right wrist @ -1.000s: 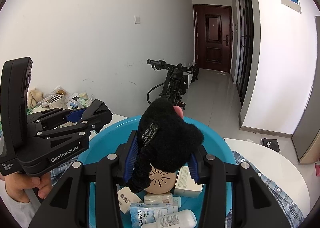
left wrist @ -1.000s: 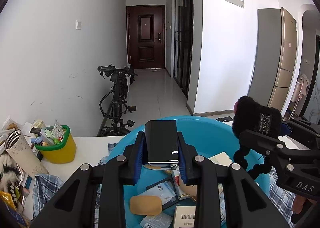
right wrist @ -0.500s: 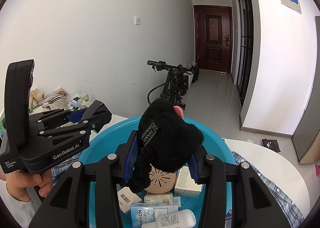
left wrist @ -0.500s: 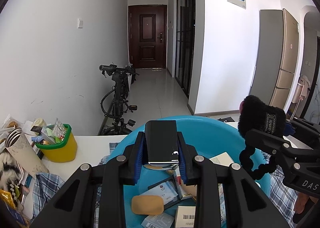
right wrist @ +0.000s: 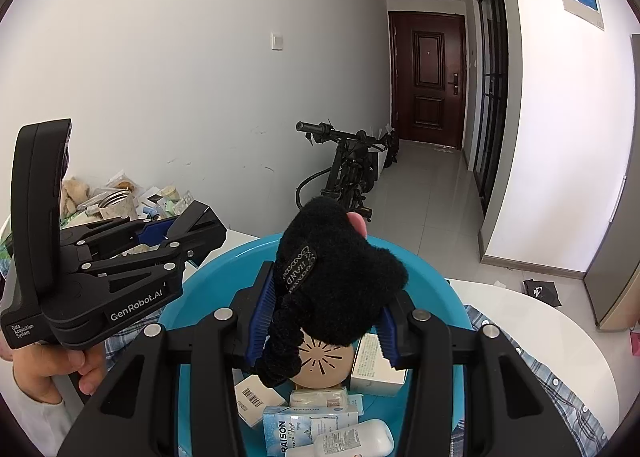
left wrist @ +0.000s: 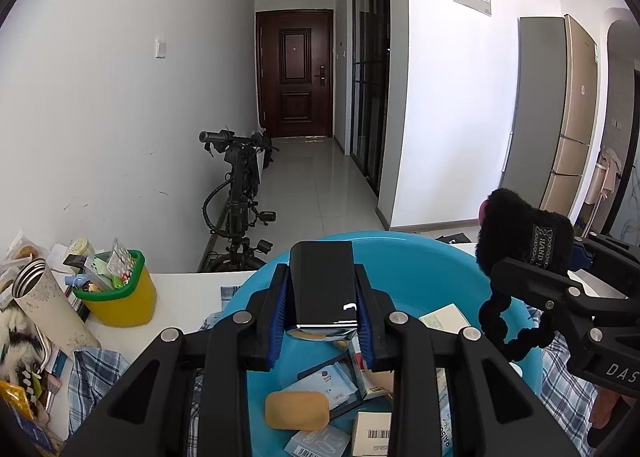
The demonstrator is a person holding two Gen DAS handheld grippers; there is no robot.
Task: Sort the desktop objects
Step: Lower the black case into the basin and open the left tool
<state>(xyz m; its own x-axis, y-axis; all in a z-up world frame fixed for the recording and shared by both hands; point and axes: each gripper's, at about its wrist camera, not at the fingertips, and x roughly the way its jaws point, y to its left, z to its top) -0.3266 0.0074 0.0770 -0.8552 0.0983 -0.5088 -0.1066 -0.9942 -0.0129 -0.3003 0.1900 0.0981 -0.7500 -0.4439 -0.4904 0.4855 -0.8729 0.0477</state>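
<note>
My left gripper [left wrist: 322, 301] is shut on a black glossy box [left wrist: 322, 284] and holds it above the blue basin [left wrist: 404, 253]. My right gripper [right wrist: 322, 317] is shut on a black fuzzy hair tie [right wrist: 334, 285] with a "HAND" label, held above the same basin [right wrist: 208, 289]. The basin holds several small boxes, a tan round compact [right wrist: 322, 361], a white tube [right wrist: 352, 443] and a tan pad [left wrist: 297, 410]. The right gripper with the hair tie [left wrist: 520, 233] shows at the right of the left wrist view. The left gripper's body [right wrist: 100, 281] shows at the left of the right wrist view.
A yellow and green bin [left wrist: 118, 289] full of small items stands on the white table [left wrist: 180, 297] to the left, beside a metal cup [left wrist: 44, 305] and clutter. A plaid cloth [left wrist: 92, 373] lies under the basin. A bicycle [left wrist: 240, 193] leans on the wall beyond.
Both grippers have risen slightly with their objects still held. The right gripper and hair tie have drifted right in the left wrist view.
</note>
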